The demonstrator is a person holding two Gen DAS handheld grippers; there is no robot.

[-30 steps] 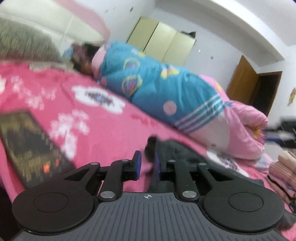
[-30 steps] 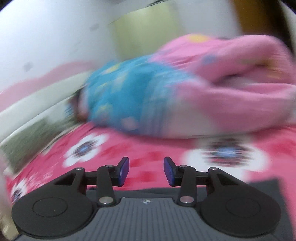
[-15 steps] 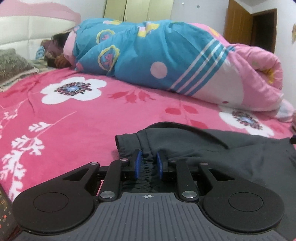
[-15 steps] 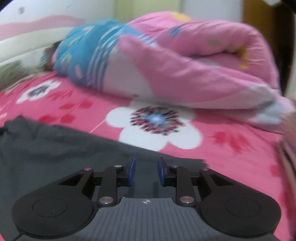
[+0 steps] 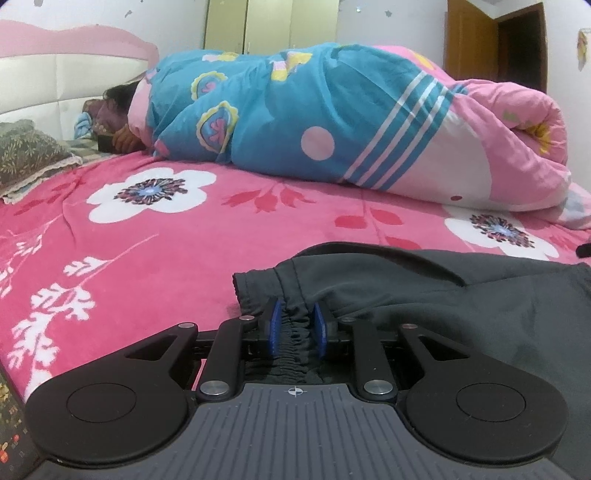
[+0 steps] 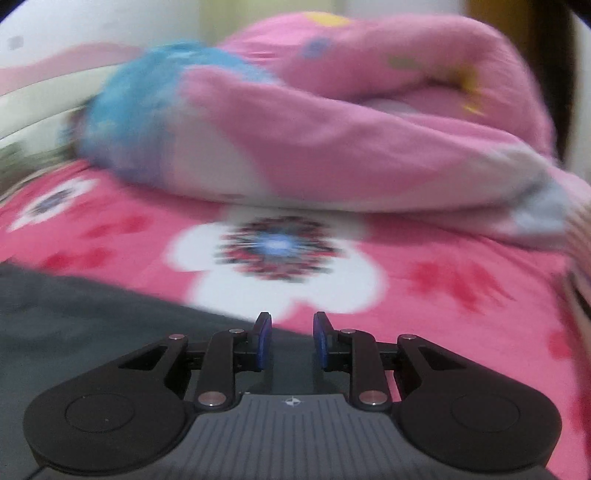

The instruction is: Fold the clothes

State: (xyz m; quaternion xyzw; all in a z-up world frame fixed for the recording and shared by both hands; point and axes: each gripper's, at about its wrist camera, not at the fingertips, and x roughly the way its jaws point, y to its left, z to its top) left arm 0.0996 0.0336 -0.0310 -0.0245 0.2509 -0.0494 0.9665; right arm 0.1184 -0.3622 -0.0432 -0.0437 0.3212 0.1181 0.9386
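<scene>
On the pink flowered bedspread (image 5: 184, 251) lies a dark grey garment (image 5: 461, 295), spread flat across the near right part of the bed in the left wrist view and running off the left edge in the right wrist view (image 6: 92, 325).

Left gripper (image 5: 295, 328): low over the bed at the garment's gathered elastic end. The ruched band sits bunched between the two blue pads (image 5: 275, 326), which press on it from both sides — gripping the cloth, jaws narrow.

Right gripper (image 6: 291, 339): low over the garment's other end, near its far edge where the grey cloth meets the bedspread's white flower. Its jaws have just been closing and now stand narrow, a gap visible between the blue pads (image 6: 264, 341). Grey fabric shows in that gap and beneath the fingers, but whether the pads pinch a fold or merely hover over it — cannot tell; view is motion-blurred.

Background, left wrist view: a rolled quilt (image 5: 332, 122), blue and pink, lies along the far side of the bed; a person (image 5: 114, 122) lies at its left end, mostly covered. Patterned pillow (image 5: 26, 155) at far left by the white padded headboard (image 5: 55, 85). Pale wardrobe (image 5: 269, 26) and brown door (image 5: 469, 40) behind.
</scene>
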